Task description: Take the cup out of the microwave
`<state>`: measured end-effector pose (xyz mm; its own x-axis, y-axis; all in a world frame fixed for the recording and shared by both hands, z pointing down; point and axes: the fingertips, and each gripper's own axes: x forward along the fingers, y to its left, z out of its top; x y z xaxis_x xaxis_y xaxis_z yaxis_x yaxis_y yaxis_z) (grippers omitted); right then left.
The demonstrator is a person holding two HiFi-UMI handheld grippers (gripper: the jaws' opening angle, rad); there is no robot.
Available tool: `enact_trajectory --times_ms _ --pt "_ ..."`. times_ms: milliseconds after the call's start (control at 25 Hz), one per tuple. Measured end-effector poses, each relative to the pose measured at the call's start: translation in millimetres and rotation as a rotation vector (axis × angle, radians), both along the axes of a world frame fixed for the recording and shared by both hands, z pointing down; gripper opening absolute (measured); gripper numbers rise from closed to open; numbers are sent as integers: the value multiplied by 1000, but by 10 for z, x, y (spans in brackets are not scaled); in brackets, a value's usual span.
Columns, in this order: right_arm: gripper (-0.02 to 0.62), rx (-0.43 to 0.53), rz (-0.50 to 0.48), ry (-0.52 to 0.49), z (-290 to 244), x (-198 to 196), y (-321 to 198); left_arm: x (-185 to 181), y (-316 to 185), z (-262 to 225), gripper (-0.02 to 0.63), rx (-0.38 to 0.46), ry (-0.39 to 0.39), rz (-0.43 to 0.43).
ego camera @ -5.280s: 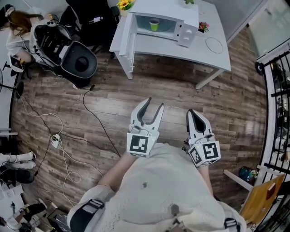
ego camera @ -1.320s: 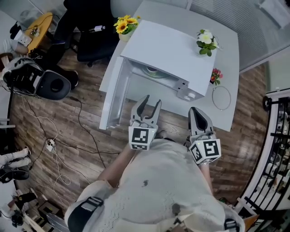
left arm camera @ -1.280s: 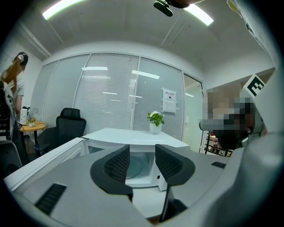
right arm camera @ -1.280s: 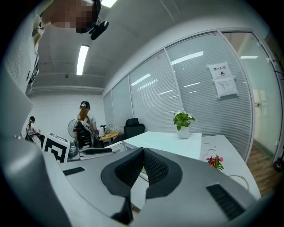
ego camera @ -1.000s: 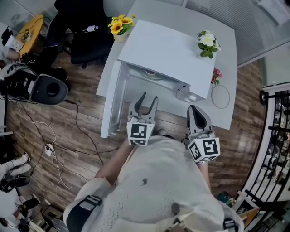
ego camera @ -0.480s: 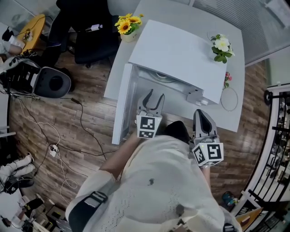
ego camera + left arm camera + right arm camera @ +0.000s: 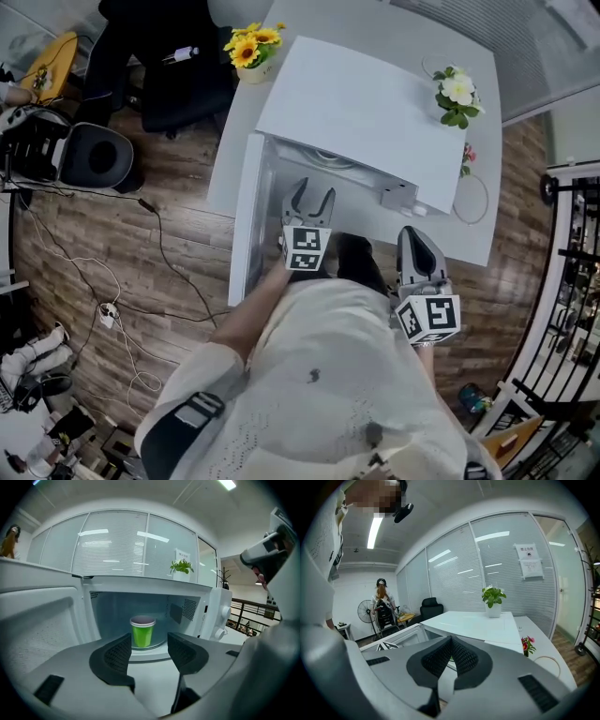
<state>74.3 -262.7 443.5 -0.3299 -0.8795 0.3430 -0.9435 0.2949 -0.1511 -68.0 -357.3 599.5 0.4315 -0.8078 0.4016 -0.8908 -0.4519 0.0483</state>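
White microwave (image 7: 361, 108) is standing open in the head view, left gripper (image 7: 312, 192) pointing in. Left gripper view: the green cup (image 7: 142, 631) is sitting inside untouched, beyond jaws that have just been opening, nothing between them. Right gripper view: the right gripper (image 7: 451, 656) is idling, pinched together and empty.

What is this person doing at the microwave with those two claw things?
A person holds a two-jaw gripper in each hand and stands before a white microwave whose door is open. The left gripper points at the green cup standing inside; its jaws have just been opening and grip nothing yet. The right gripper hangs back, shut and empty.
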Motion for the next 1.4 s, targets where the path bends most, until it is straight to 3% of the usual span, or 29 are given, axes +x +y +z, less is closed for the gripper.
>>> enact_trajectory --times_ms 440,720,1000,1400 --pt "9 -25 24 16 81 103 -130 202 -508 381 296 -9 -91 29" --pt "9 -41 66 20 126 278 -199 248 -760 526 307 -70 -60 -30" --pt "9 -55 107 26 137 403 -228 370 -912 597 314 -80 -78 -14" --pt "9 -67 114 26 196 420 -256 299 -1006 671 305 -105 -68 -71"
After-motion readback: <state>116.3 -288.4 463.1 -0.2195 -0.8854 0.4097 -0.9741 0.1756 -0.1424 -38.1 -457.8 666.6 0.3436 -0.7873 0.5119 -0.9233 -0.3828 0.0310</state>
